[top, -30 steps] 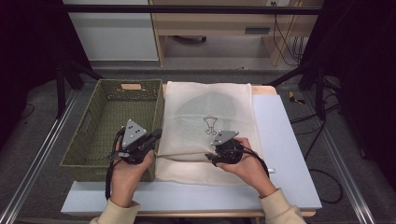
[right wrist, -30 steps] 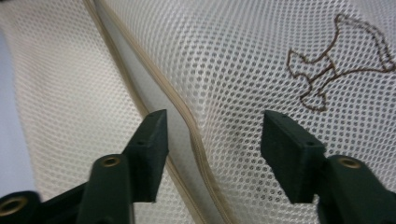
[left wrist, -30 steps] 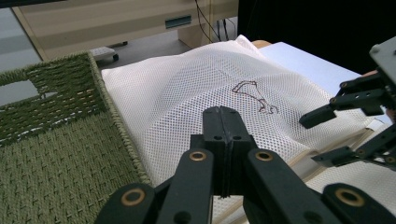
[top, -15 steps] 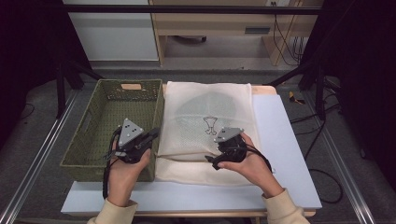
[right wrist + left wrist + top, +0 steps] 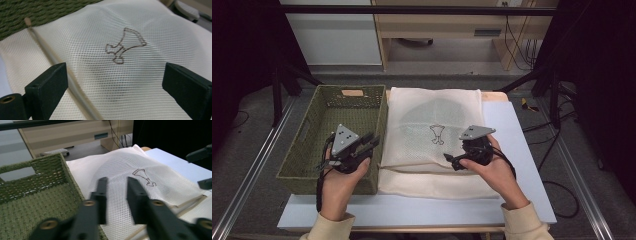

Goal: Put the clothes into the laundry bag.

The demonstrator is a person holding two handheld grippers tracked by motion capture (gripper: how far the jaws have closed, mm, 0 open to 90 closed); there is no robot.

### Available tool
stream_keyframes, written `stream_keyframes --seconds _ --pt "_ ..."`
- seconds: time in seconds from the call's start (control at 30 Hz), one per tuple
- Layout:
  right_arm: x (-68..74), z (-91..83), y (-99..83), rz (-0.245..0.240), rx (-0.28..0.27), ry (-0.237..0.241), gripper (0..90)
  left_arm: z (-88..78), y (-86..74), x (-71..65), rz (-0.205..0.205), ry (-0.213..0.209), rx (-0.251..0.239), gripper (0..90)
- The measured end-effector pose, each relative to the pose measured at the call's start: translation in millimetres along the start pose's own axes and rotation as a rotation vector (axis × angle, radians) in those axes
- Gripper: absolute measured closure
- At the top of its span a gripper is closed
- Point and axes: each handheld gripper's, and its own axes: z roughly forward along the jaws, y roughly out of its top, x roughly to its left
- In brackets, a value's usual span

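A: Where's the mesh bag (image 5: pixel 434 135)?

B: Flat on the table (image 5: pixel 522 150), its left edge against the basket (image 5: pixel 307 150), zip toward the near edge.

A: Grippers?

B: Right gripper (image 5: pixel 451 161) has just opened wide above the bag, holding nothing. Left gripper (image 5: pixel 374 141), by the basket's right wall, has just parted slightly, empty; likely released to regrip.

- Mesh bag (image 5: pixel 434 132) covers the table (image 5: pixel 522 150) centre; bare table strip on its right is passable.
- Woven basket (image 5: pixel 332 131) touches the bag's left edge; its raised walls block level travel.
- Basket interior is open from above.
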Motion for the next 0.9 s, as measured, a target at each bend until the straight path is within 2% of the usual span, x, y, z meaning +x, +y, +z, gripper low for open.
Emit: stream_keyframes --seconds 0.17,0.3,0.37,0.63,0.77,0.9 --pt "-12.6 -14.9 1.8 0.049 -0.035 -0.045 6.6 -5.7 7.0 3.4 0.003 0.021 -0.004 37.3" --pt "-20.6 -26.5 3.1 0.076 -0.067 -0.075 6.2 -11.7 12.9 7.1 0.009 0.022 0.003 23.5" --pt "-24.7 -32.3 3.5 0.095 -0.085 -0.088 6.1 -16.3 15.5 10.0 0.009 0.025 -0.005 19.3" --pt "-37.2 -50.3 3.1 0.151 -0.140 -0.126 5.7 -28.9 20.8 22.9 0.006 0.040 0.010 11.4" --pt "-44.2 -59.0 1.3 0.176 -0.163 -0.147 5.7 -34.4 21.0 30.5 -0.004 0.051 0.020 10.7" --pt "-51.9 -65.3 -3.7 0.198 -0.174 -0.170 5.7 -37.1 19.3 36.5 0.003 0.054 0.044 10.7"
